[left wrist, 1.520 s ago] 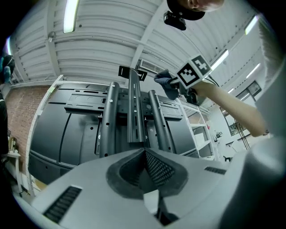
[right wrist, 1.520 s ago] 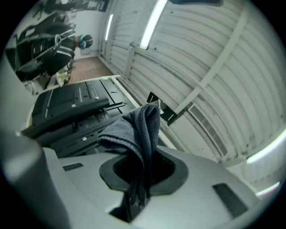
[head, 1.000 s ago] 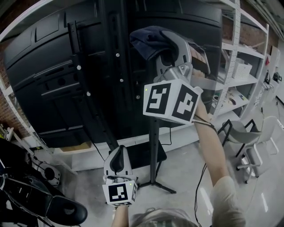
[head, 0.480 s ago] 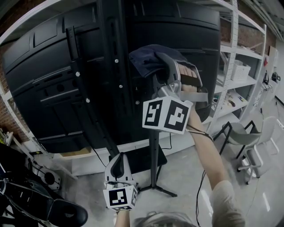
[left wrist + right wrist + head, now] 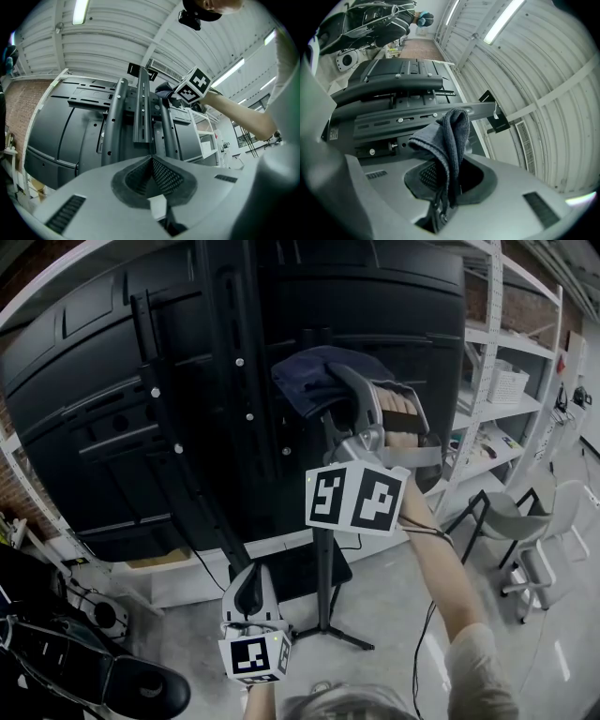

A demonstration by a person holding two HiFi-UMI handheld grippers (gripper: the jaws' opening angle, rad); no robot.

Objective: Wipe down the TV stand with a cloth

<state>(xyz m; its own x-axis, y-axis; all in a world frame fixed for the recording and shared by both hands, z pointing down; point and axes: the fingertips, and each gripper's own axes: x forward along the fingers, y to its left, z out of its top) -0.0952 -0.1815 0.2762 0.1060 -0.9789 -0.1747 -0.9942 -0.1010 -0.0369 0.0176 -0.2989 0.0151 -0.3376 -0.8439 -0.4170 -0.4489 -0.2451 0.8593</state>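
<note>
The right arm reaches up and forward, its forearm rising from 5 o'clock toward the middle of the head view, with the hand [image 5: 401, 418] wrapped round the right tool [image 5: 330, 388]. That tool's jaws are clamped on a dark blue cloth [image 5: 309, 371], held bunched right at the upright rails of the black TV stand [image 5: 225, 399]; contact I cannot tell. The left tool [image 5: 249, 579] hangs low at 6 o'clock, pointing up at the stand, jaws pressed together with nothing between them
</note>
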